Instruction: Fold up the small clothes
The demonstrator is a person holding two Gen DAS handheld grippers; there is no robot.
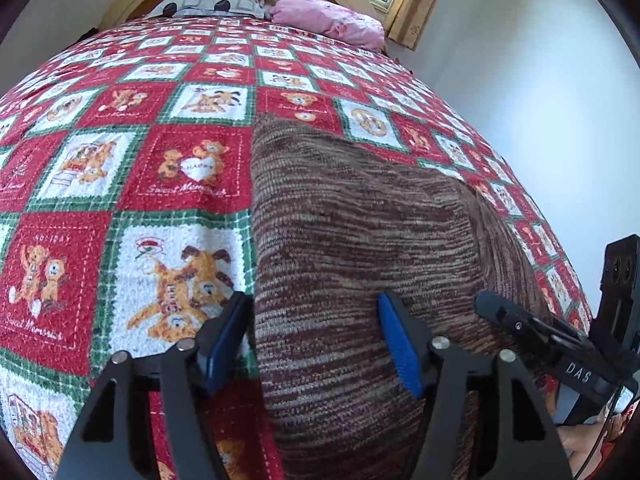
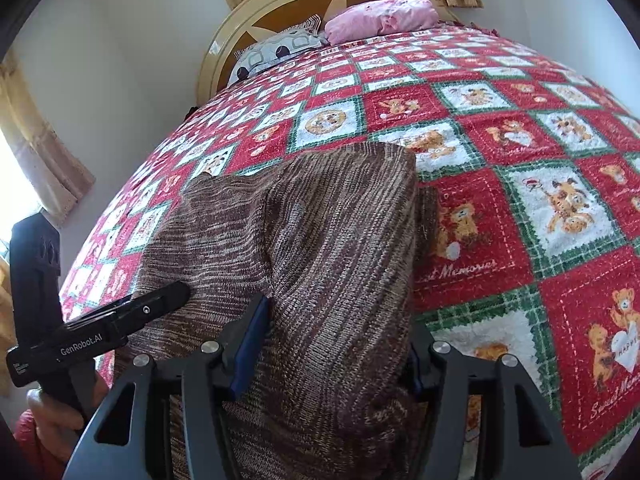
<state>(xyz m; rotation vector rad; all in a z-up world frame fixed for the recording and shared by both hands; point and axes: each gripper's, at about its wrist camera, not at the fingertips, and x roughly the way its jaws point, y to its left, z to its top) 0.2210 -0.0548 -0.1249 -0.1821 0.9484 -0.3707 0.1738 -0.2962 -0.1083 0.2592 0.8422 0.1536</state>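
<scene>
A brown and white striped knit garment point(image 1: 360, 240) lies on the bedspread near the bed's foot, partly folded over itself; it also shows in the right wrist view point(image 2: 320, 248). My left gripper point(image 1: 316, 332) is open, its blue-padded fingers point(image 1: 396, 340) straddling the garment's left edge, low over the cloth. My right gripper point(image 2: 336, 344) is open, with the garment bunched up between its fingers point(image 2: 248, 344); its right finger is mostly hidden behind the cloth. Each gripper shows at the edge of the other's view, the right one in the left wrist view point(image 1: 532, 328) and the left one in the right wrist view point(image 2: 120, 312).
The bed carries a red, green and white teddy-bear patchwork bedspread point(image 1: 140, 168). A patterned grey pillow point(image 1: 208, 2) and a pink pillow point(image 1: 328, 18) lie by the headboard point(image 2: 280, 4). White walls and curtained windows surround the bed.
</scene>
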